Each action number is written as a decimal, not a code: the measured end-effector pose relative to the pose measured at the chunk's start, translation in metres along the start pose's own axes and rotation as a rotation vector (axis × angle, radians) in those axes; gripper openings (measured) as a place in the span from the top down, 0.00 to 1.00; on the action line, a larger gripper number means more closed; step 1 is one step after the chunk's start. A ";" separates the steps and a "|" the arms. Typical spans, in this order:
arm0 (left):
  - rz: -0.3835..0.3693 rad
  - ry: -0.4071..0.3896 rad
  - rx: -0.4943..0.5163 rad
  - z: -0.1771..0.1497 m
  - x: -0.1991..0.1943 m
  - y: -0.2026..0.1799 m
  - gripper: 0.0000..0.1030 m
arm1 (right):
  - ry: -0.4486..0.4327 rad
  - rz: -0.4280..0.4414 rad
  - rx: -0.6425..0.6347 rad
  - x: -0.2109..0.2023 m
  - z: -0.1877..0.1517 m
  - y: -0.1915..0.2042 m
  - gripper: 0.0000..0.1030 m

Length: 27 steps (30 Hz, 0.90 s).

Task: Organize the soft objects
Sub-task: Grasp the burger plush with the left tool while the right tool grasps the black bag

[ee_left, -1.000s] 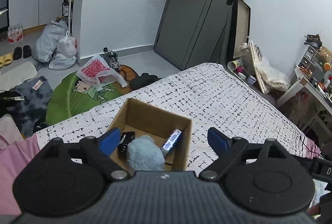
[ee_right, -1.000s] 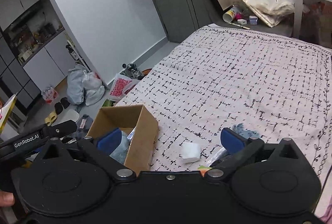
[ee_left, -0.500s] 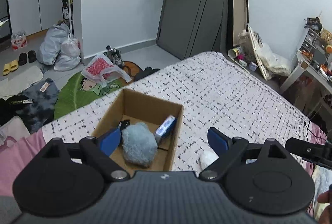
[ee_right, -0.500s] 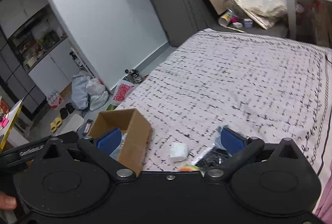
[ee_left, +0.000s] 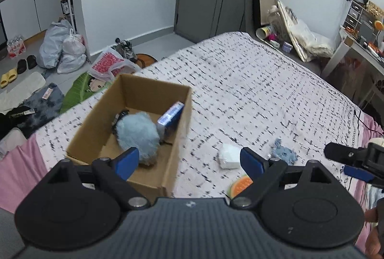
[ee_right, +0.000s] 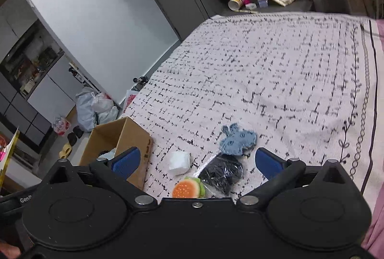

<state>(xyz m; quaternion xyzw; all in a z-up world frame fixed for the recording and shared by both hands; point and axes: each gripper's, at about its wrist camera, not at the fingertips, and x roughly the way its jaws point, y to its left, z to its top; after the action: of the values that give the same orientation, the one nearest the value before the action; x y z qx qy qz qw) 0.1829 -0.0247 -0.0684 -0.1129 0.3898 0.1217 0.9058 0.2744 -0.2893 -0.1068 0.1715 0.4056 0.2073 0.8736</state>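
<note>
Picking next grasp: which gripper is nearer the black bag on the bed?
Right. The right gripper hangs open just over the black bag, which lies between its fingers. The left gripper is off by the cardboard box.

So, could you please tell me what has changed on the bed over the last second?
Both grippers, the left gripper and the right gripper, have tipped down toward the bed, bringing the white block, blue knitted toy, black packet and burger toy into fuller view. Nothing was grasped or released. The cardboard box and the fluffy blue ball in it stayed put, and both grippers' fingers stayed open.
</note>
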 end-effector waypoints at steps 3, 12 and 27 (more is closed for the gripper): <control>0.008 0.011 -0.008 -0.005 0.009 -0.009 0.13 | 0.042 0.019 0.027 0.008 -0.003 -0.008 0.00; 0.040 0.068 -0.029 -0.023 0.045 -0.032 0.13 | 0.101 0.047 0.176 0.031 -0.005 -0.031 0.00; 0.010 0.195 -0.043 -0.050 0.105 -0.059 0.13 | 0.163 0.012 0.246 0.068 -0.005 -0.047 0.01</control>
<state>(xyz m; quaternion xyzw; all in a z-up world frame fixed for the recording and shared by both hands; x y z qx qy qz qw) 0.2367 -0.0815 -0.1728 -0.1417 0.4739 0.1231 0.8603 0.3207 -0.2946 -0.1754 0.2622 0.4966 0.1743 0.8089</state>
